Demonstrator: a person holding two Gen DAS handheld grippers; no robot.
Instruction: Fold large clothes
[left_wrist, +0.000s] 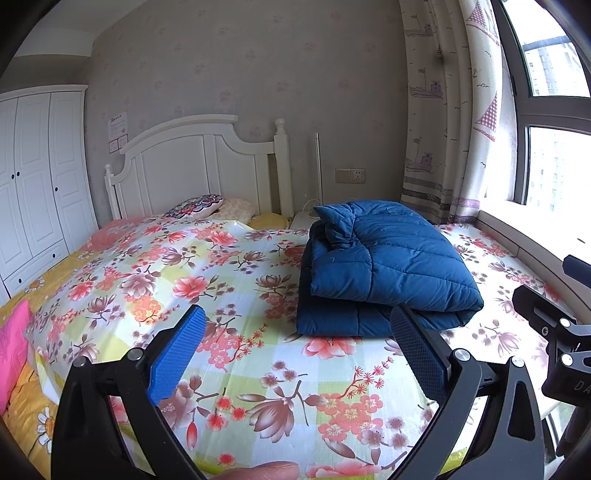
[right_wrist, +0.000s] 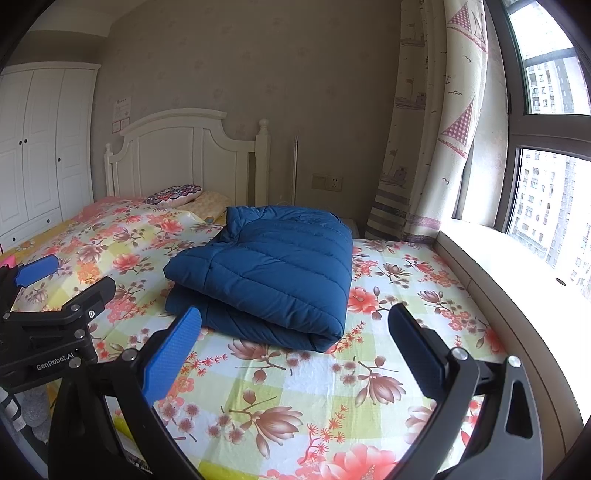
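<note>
**A:** Where is the garment?

**B:** The blue quilted jacket (left_wrist: 388, 266) lies folded into a thick bundle on the floral bedsheet (left_wrist: 229, 362), toward the window side of the bed. In the right wrist view the same jacket (right_wrist: 273, 273) sits near the middle, its rounded fold edge facing the camera and a loose crumpled corner at the far end.

**A:** And the tongs?

**B:** The left tongs (left_wrist: 297, 354) are spread wide with nothing between them; the right-hand pad sits just in front of the jacket's near edge, and I cannot tell whether it touches. The right tongs (right_wrist: 295, 354) are likewise spread apart and empty, hovering above the sheet just short of the bundle. Each tool shows at the edge of the other's view.

**A:** Anything of the person?

**B:** Only a fingertip (left_wrist: 258, 470) at the bottom of the left wrist view.

**A:** What surrounds the bed?

**B:** A white headboard (left_wrist: 199, 162) at the far end with a patterned pillow (left_wrist: 195, 205) below it, a white wardrobe (left_wrist: 37, 177) on the left, a curtain (left_wrist: 454, 110) printed with boats, and a bright window (right_wrist: 546, 155) with its sill running along the bed.
</note>
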